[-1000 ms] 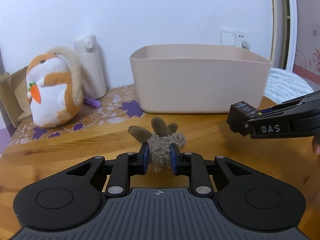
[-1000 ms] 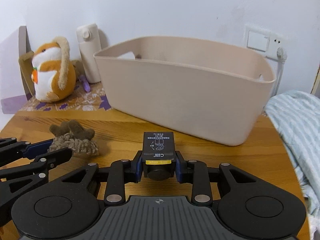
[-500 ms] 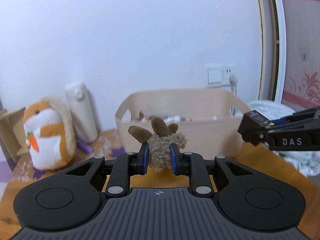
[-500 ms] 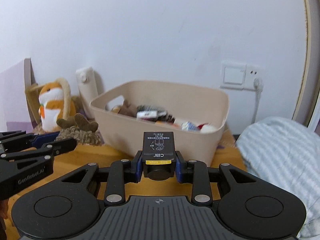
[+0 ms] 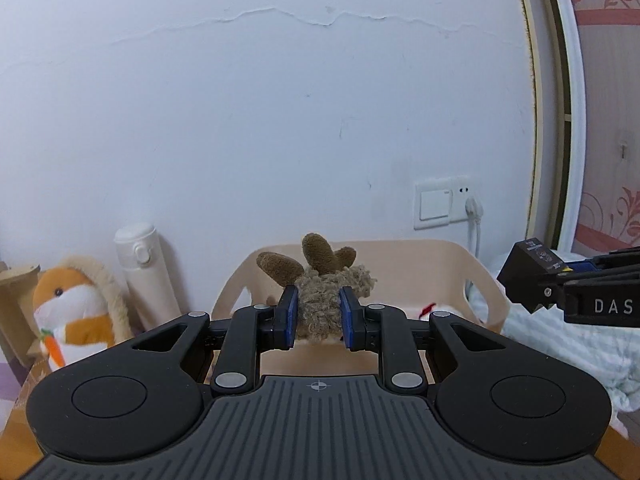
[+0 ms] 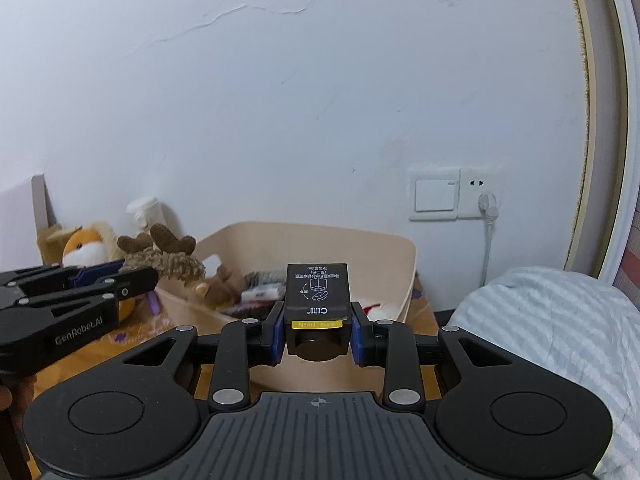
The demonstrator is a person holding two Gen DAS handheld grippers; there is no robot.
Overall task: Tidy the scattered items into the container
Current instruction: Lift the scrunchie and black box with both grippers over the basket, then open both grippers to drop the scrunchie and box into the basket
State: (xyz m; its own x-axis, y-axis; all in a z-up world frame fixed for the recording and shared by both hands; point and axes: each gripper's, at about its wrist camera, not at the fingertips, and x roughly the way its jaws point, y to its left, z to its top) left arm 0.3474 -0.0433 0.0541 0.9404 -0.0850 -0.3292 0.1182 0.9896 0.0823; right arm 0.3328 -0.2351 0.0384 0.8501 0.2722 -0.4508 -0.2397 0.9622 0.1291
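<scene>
My left gripper [image 5: 319, 316] is shut on a brown plush reindeer [image 5: 320, 280] with dark antlers and holds it in the air in front of the beige bin [image 5: 476, 276]. The reindeer also shows in the right wrist view [image 6: 164, 256], at the left above the bin's near left corner. My right gripper [image 6: 318, 330] is shut on a small black box [image 6: 317, 300] with a yellow label, held up before the bin [image 6: 404, 272]. That box shows in the left wrist view [image 5: 528, 276] at the right. The bin holds several items.
An orange-and-white plush hamster [image 5: 76, 316] and a white flask [image 5: 146, 268] stand left of the bin by the wall. A striped blanket [image 6: 560, 344] lies at the right. A wall socket with a plugged cable [image 6: 486, 204] is behind the bin. The wooden table [image 6: 104, 356] lies below.
Both grippers have risen well above the table with their loads and now look down over the bin's rim. The reindeer left the tabletop. Both grips stayed shut.
</scene>
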